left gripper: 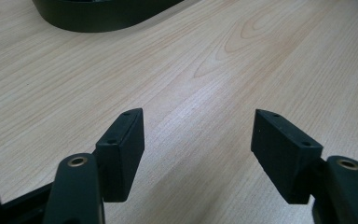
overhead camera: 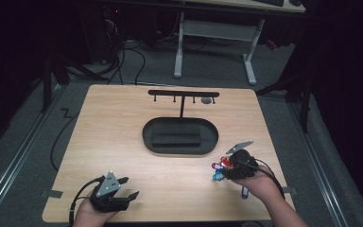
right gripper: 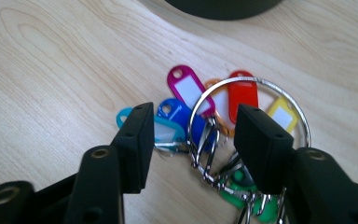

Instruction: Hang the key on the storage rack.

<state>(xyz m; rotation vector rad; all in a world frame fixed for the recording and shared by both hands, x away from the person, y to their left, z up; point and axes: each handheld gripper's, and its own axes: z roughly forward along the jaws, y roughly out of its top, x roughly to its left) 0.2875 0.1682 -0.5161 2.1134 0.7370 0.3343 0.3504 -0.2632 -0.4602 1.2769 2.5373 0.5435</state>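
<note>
From above, your right gripper (overhead camera: 228, 165) and hand covered most of the key-tag bunch (overhead camera: 219, 170), leaving a few red, blue and cyan tags peeking out at its left and one blue tag (overhead camera: 245, 192) beside your wrist. In the right gripper view the bunch (right gripper: 223, 121) lay on the wooden table (right gripper: 51, 70), near the table's front right part: magenta, blue, cyan, red, orange, yellow and green tags on a large metal ring (right gripper: 256, 93). The ring's lower part and the green tags were hidden behind the jaws. Those jaws stood part open around the ring's left side; whether a pad touched it you could not tell. The black oval tray (overhead camera: 180, 135), cut off at the frame top there, held a dark flat block; the hook rack (overhead camera: 183, 94) stood behind it. Your left gripper (left gripper: 198, 140) rested wide open, holding nothing.
</note>
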